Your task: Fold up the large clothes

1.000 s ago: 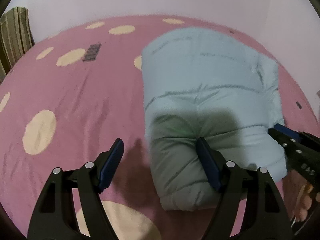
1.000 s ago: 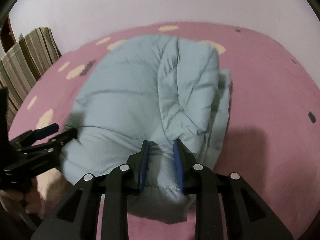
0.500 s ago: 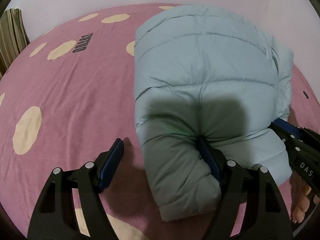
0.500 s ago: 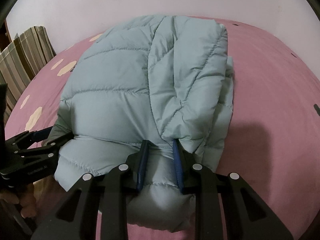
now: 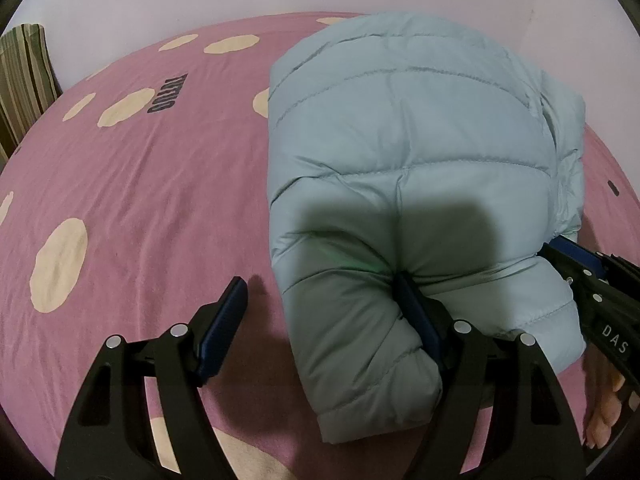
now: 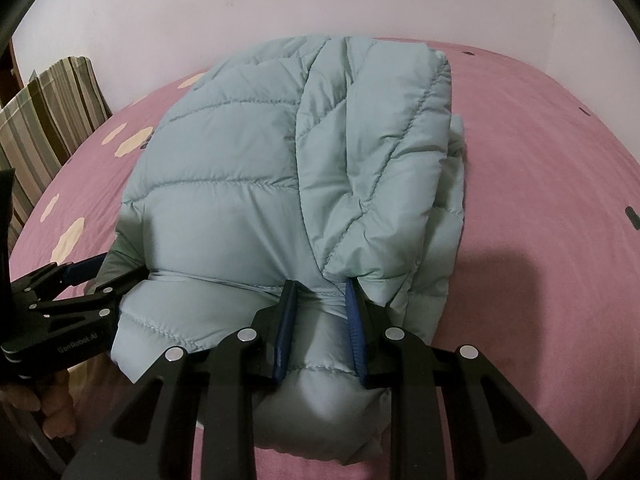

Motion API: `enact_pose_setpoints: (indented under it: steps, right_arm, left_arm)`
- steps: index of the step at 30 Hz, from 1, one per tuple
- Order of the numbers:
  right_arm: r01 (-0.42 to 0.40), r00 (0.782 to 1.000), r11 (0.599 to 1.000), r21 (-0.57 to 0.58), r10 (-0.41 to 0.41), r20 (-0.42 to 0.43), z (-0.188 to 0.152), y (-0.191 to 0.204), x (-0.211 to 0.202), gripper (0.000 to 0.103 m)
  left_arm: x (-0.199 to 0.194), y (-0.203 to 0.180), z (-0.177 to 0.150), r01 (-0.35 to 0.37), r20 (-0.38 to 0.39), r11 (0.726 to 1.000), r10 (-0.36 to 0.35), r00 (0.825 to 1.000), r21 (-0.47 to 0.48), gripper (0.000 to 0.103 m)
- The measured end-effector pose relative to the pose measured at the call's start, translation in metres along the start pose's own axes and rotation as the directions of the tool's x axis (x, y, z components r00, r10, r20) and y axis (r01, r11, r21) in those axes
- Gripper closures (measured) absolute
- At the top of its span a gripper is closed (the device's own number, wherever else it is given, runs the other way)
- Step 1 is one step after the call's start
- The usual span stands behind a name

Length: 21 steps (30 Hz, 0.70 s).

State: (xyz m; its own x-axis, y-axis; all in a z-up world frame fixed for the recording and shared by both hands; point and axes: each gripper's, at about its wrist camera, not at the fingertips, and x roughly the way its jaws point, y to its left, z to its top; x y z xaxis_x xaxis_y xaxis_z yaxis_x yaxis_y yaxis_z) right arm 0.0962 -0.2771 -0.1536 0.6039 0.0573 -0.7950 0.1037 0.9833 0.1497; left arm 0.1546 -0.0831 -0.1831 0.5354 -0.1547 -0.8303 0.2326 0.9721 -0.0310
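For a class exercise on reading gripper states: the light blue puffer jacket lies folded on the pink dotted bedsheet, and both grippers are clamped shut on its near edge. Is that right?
Not quite. Only the right gripper is clamped on the puffer jacket. The left wrist view shows the left gripper wide open, one finger pressing the jacket, the other over the bedsheet.

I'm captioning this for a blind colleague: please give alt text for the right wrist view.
The right gripper has its jaws closed on the near edge of a folded pale blue puffer jacket lying on a pink bedsheet. The left gripper enters at lower left.
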Motion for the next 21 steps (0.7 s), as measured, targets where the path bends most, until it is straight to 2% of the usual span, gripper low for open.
enact_pose_setpoints:
  steps: [5,14,18,21]
  right_arm:
    - [0.004,1.0,1.0,0.001,-0.004,0.002,0.0,0.0,-0.001,0.078]
    - [0.001,1.0,1.0,0.02,-0.001,0.012,0.005,0.004,-0.017,0.076]
    - [0.0,0.997,0.999,0.034,-0.002,0.072,0.027,-0.001,-0.043,0.075]
    - [0.011,0.992,0.998,0.058,-0.019,0.127,0.058,-0.012,-0.051,0.075]
  left_arm:
    - [0.0,0.002,0.001,0.005,0.0,1.0,-0.005,1.0,-0.003,0.027]
    - [-0.02,0.017,0.013,0.066,0.001,0.997,-0.066,0.998,-0.042,0.029]
    - [-0.046,0.028,0.035,0.057,0.087,0.997,-0.052,0.995,-0.049,0.03]
    - [-0.051,0.036,0.068,0.033,0.122,0.999,-0.03,0.992,-0.02,0.03]
